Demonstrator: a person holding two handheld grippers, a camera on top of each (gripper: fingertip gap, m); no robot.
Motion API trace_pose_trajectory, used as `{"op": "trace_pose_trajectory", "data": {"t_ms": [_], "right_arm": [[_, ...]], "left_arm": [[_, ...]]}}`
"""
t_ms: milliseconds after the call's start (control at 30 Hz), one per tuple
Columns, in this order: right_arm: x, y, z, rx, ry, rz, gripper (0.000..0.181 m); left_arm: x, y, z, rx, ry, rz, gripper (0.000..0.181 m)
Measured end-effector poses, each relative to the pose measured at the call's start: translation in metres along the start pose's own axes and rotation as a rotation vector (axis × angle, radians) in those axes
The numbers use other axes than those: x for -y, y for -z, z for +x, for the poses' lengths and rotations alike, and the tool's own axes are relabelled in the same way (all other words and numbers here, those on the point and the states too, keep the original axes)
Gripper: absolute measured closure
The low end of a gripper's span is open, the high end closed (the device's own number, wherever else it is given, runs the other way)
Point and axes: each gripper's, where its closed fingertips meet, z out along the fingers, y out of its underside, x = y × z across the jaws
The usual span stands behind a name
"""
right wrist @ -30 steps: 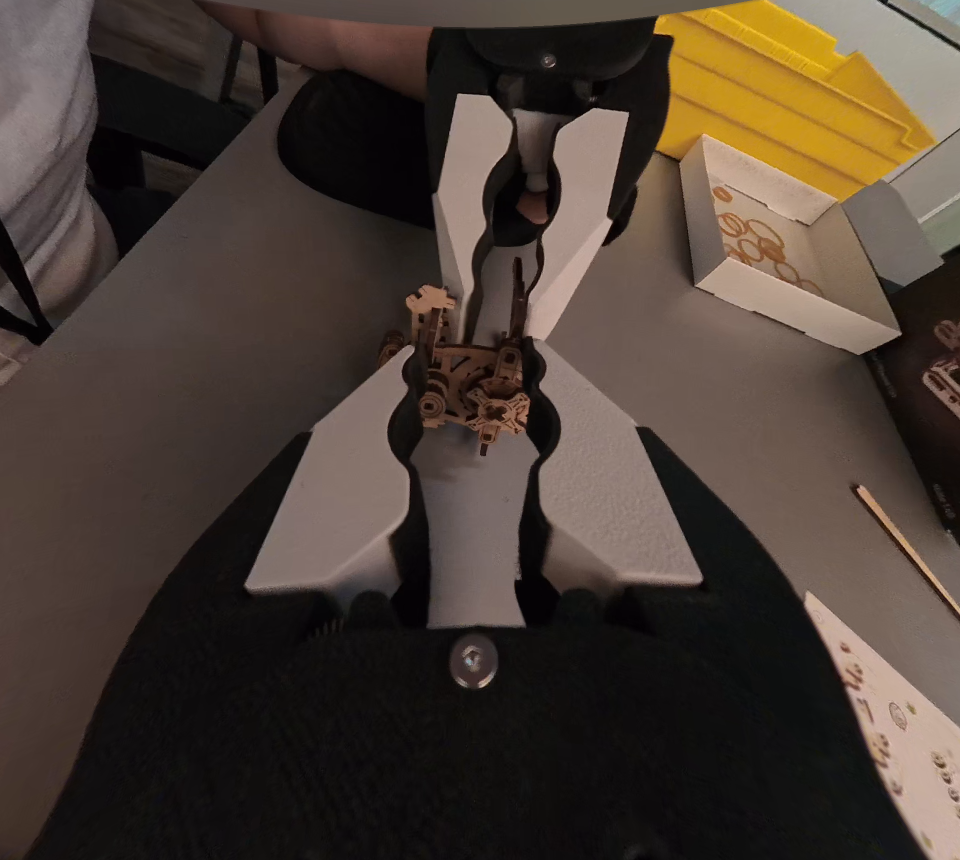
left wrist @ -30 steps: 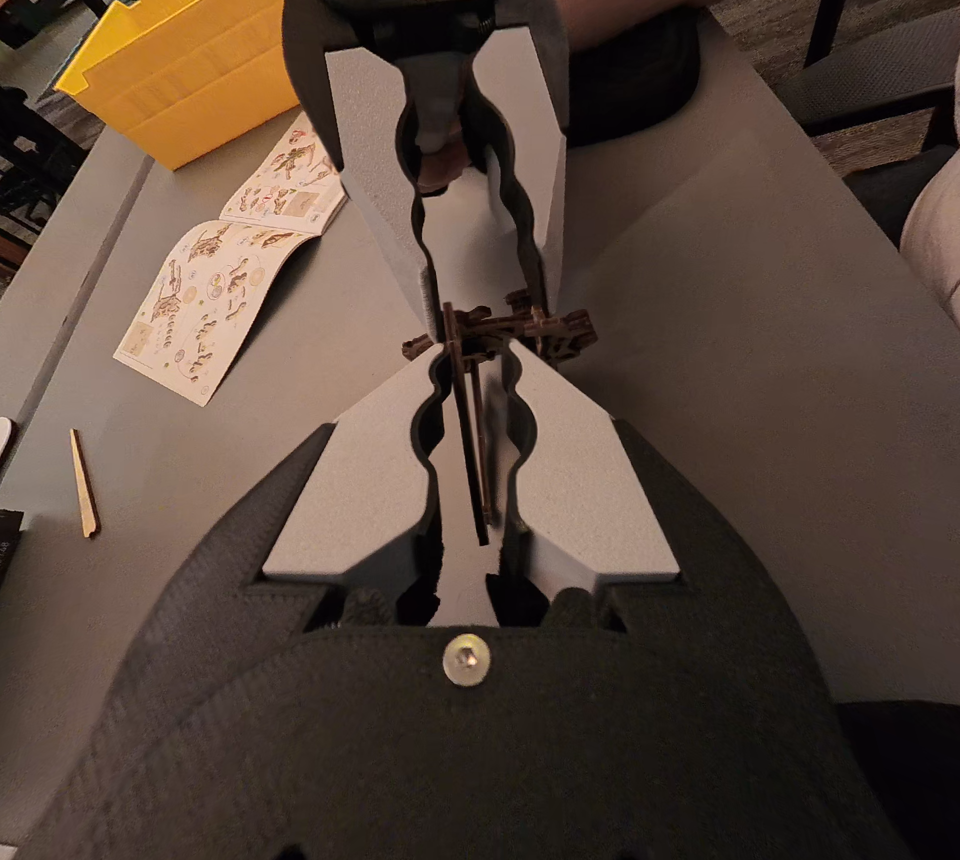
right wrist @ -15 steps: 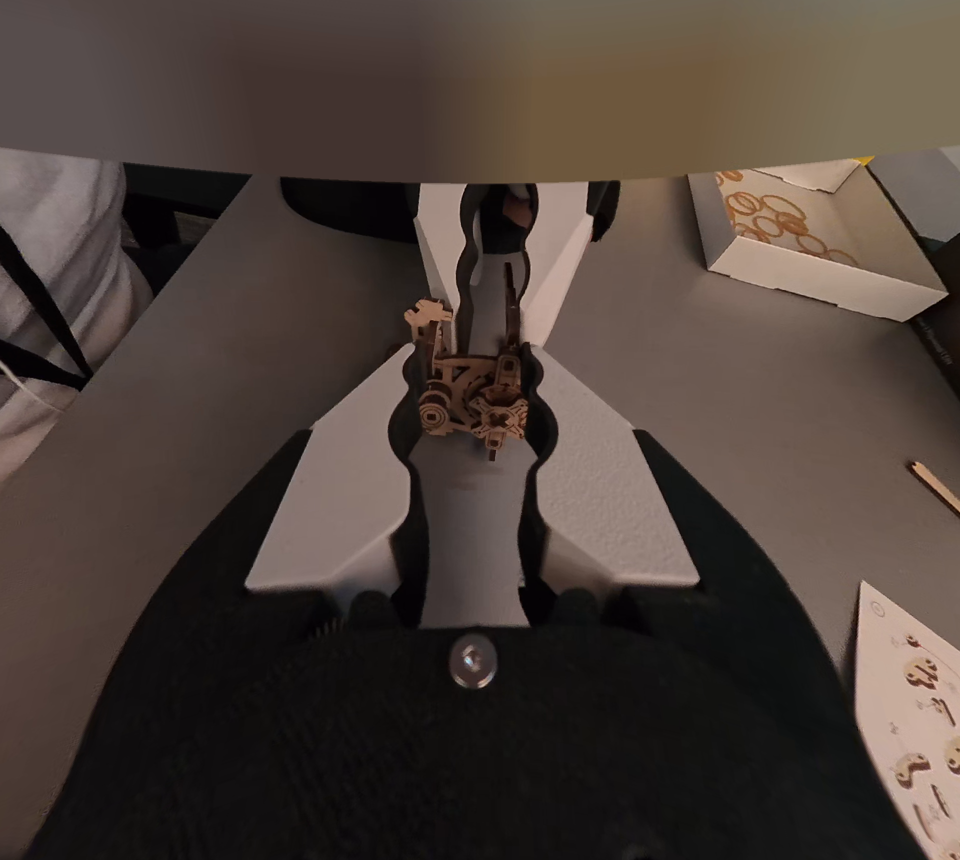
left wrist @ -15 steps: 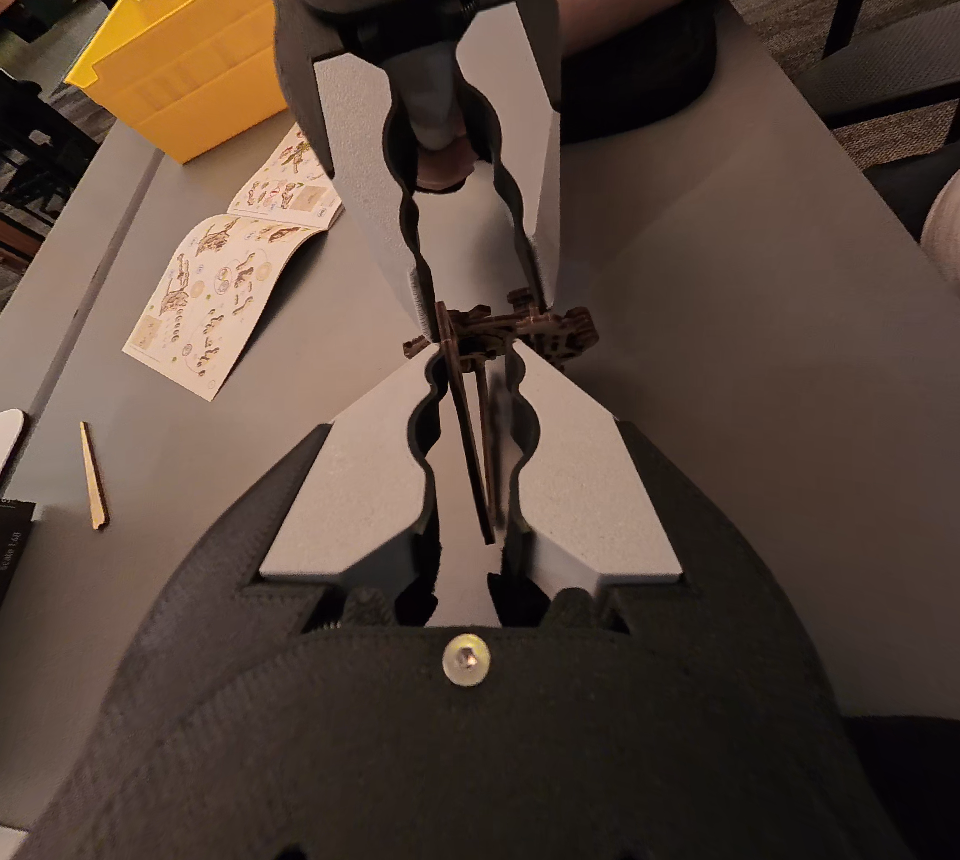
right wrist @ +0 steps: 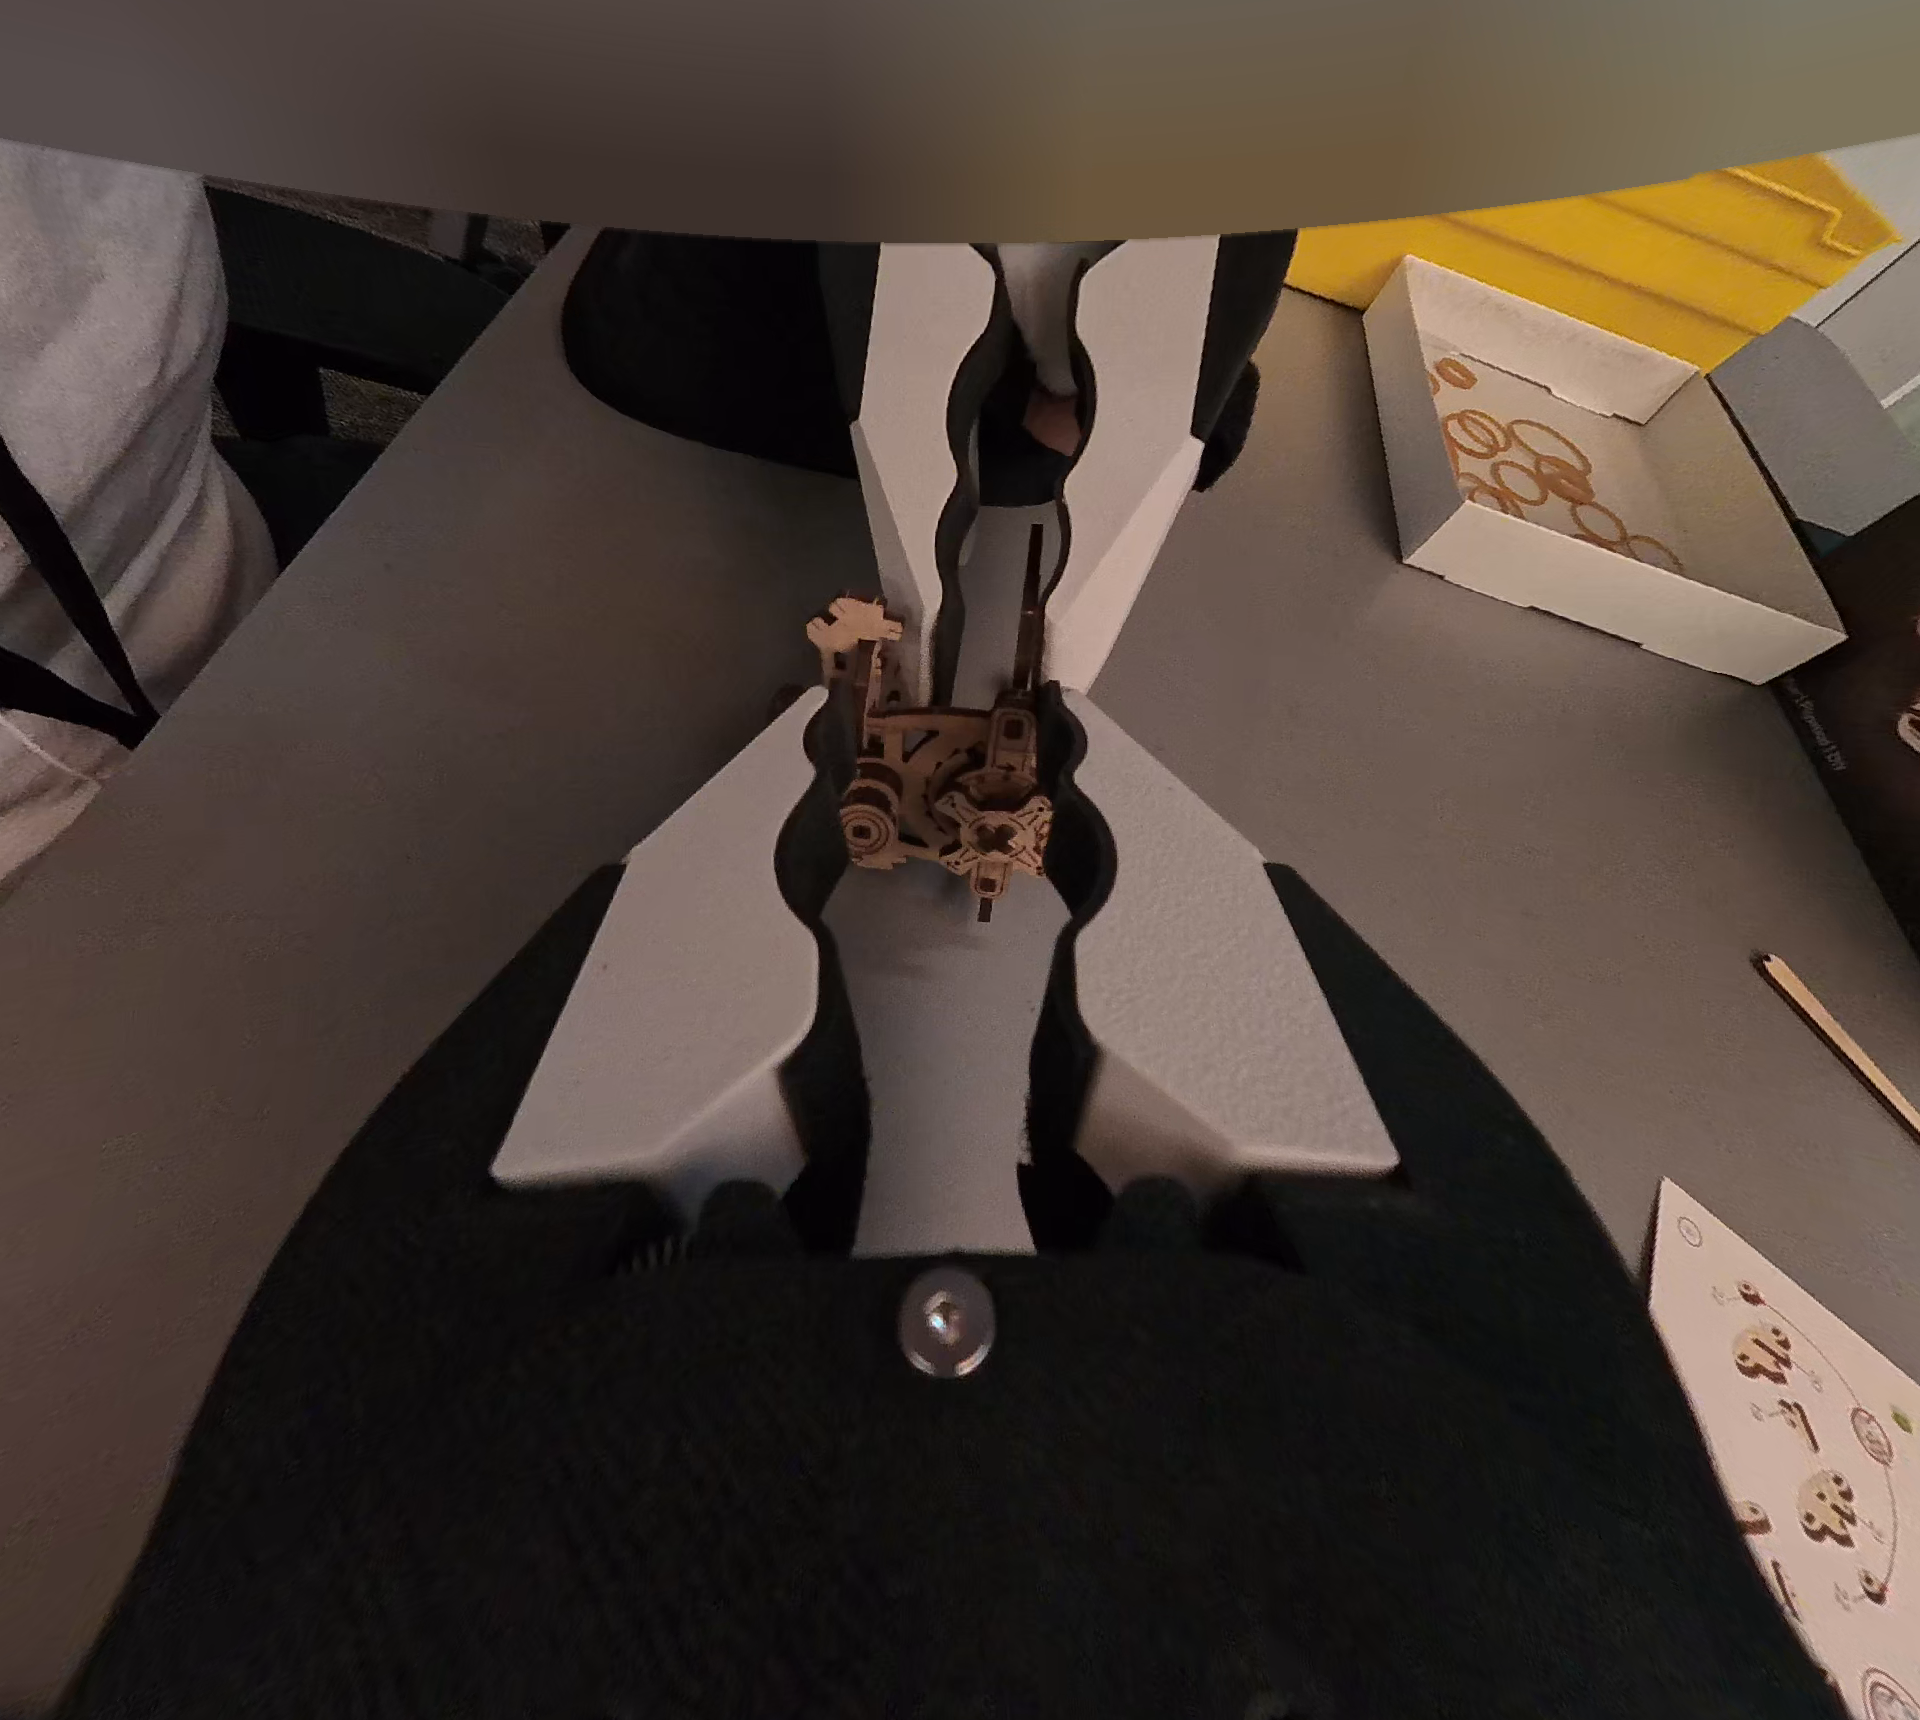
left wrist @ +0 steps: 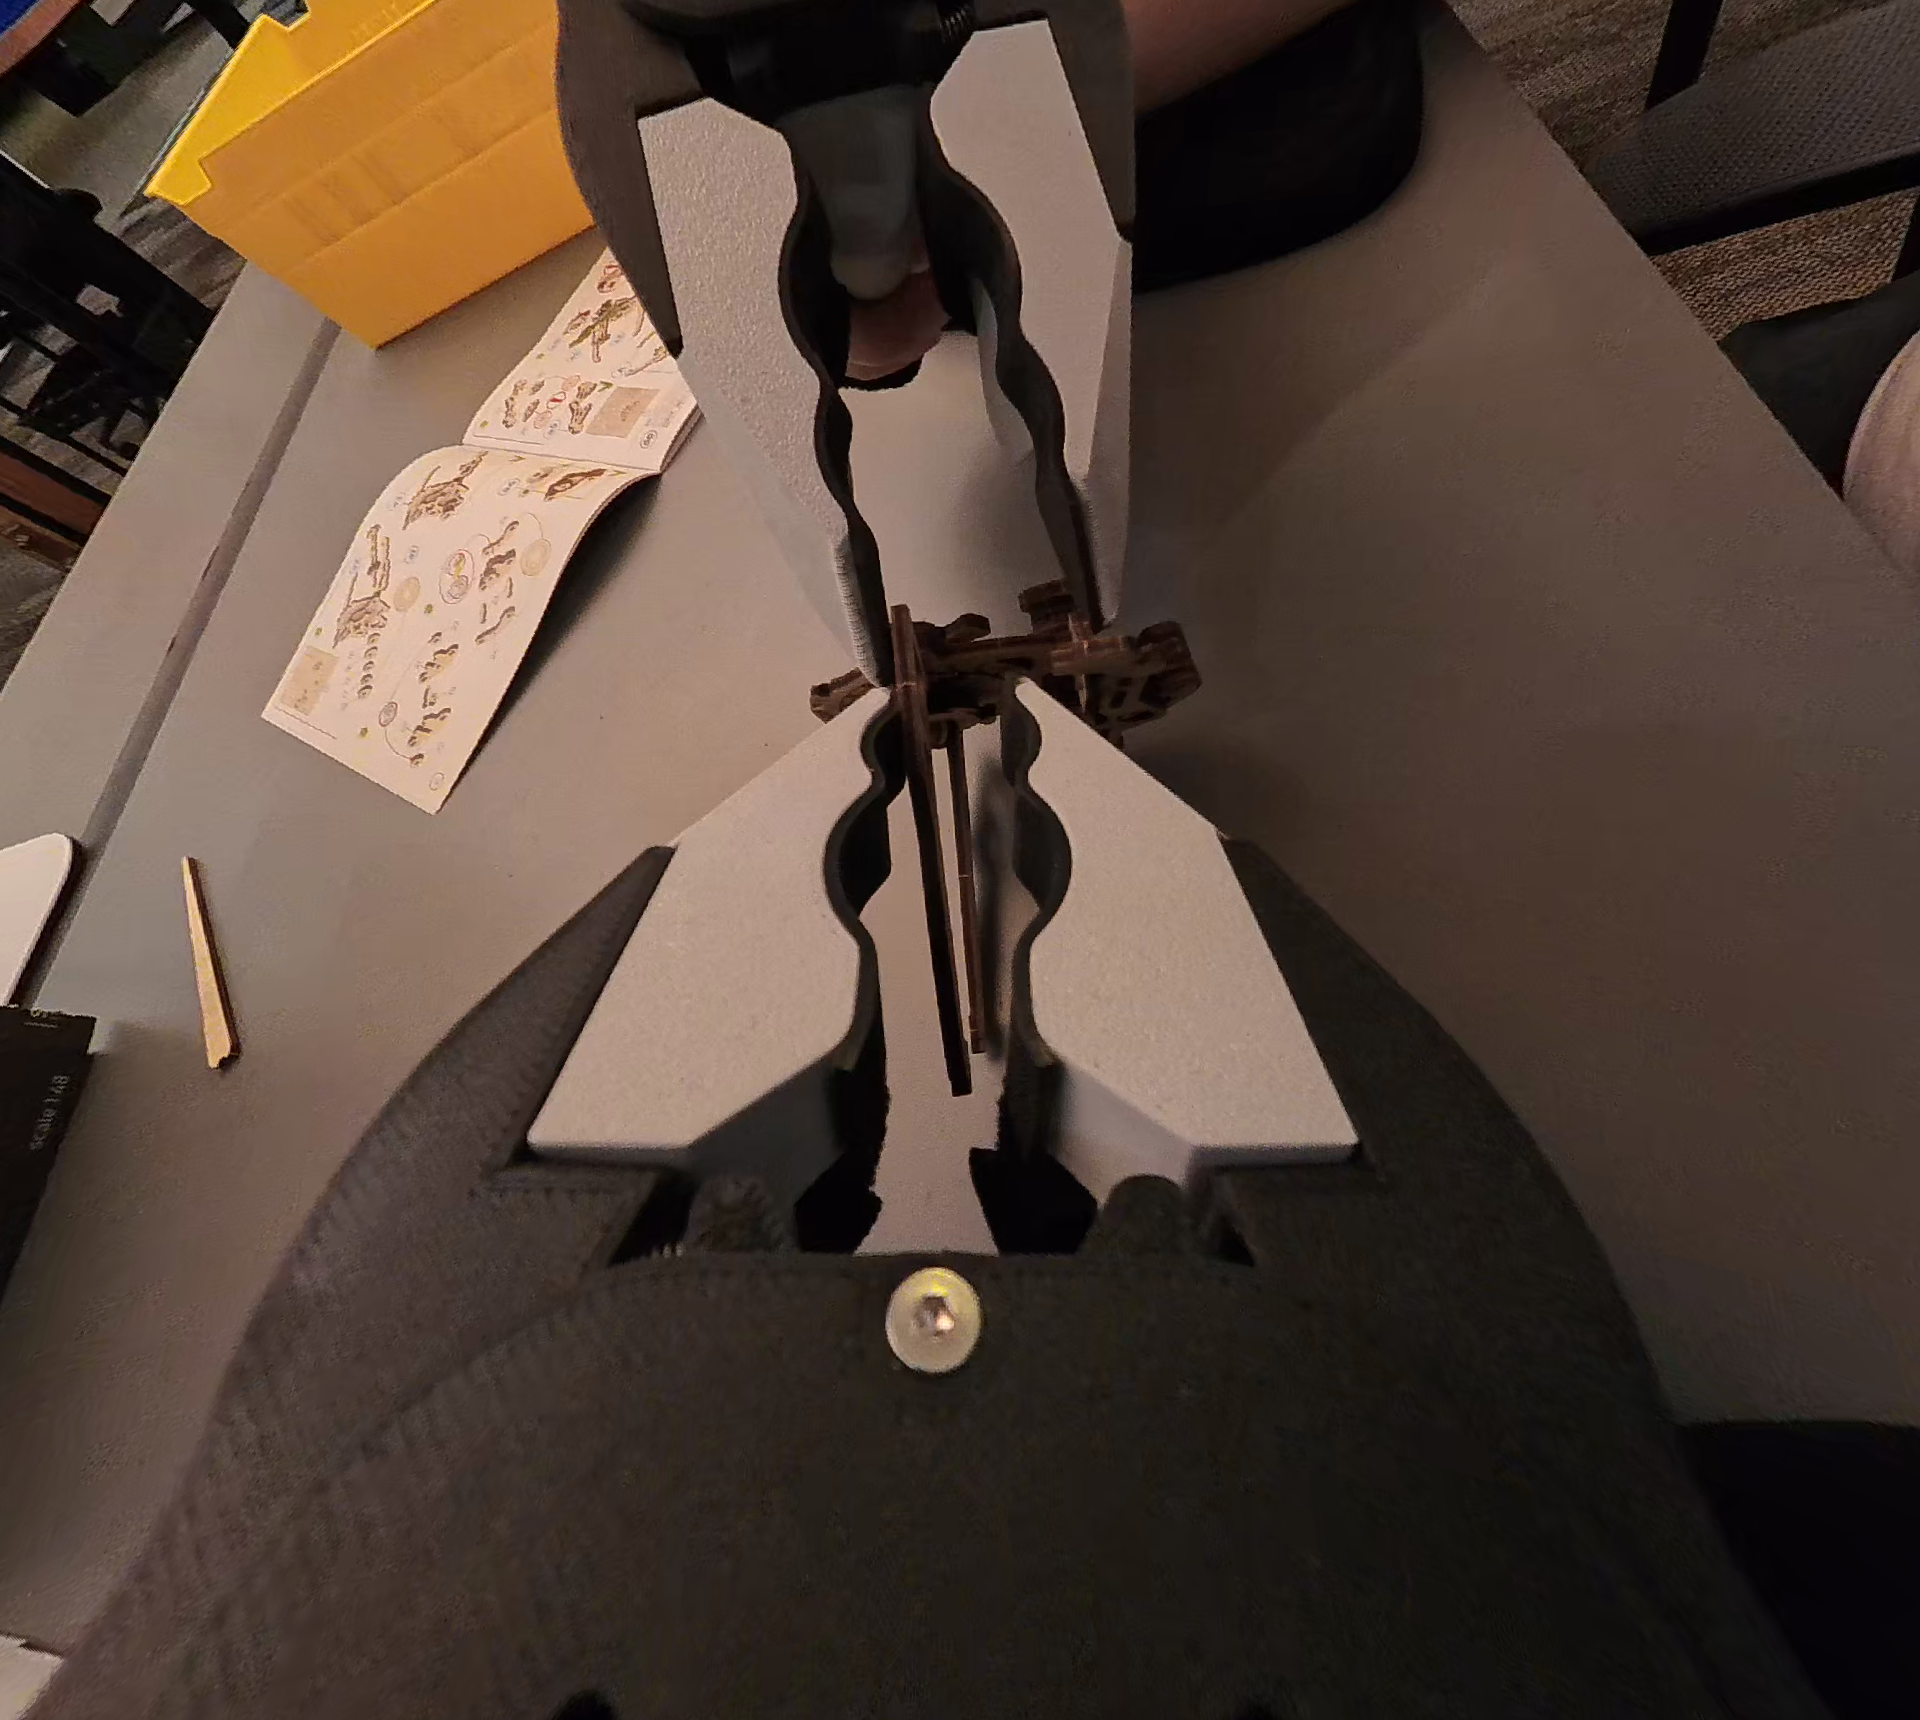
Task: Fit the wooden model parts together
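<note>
On the tabletop [left wrist: 1455,839], the open booklet [left wrist: 488,600] lies left of the wooden model [left wrist: 997,673]; the bin [left wrist: 395,132] sits farther left, the stick [left wrist: 208,964] nearer.

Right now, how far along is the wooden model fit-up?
Done: a sub-assembly with gears and hub is already built, clamped by the right gripper. In hand: the left gripper holds thin flat wooden pieces edge-on, meeting that sub-assembly. Whether they are seated cannot be told. Left: loose wooden rings in the white box.
</note>
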Motion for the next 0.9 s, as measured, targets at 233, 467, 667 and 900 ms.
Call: {"op": "trace_pose_trajectory", "data": {"t_ms": [233,467,667,900], "right_arm": [[0.0003,-0.0001,-0.0004,0.005,-0.01,0.006,0.147],[0.0002,-0.0004,-0.0017,0.024,-0.017,0.017,0.146],[-0.0053,-0.0007,-0.0002,-0.044,0.114,-0.045,0.143],[-0.0049,0.0001,-0.001,-0.026,0.106,-0.044,0.144]], "left_arm": [[0.0002,0.0005,0.0,0.001,-0.004,-0.001,0.167],[0.0001,0.0013,-0.0003,-0.001,-0.003,0.001,0.169],[-0.0011,-0.0013,0.0001,0.0,0.004,-0.002,0.163],[0.0,-0.0011,0.0006,0.001,-0.002,0.002,0.165]]}}
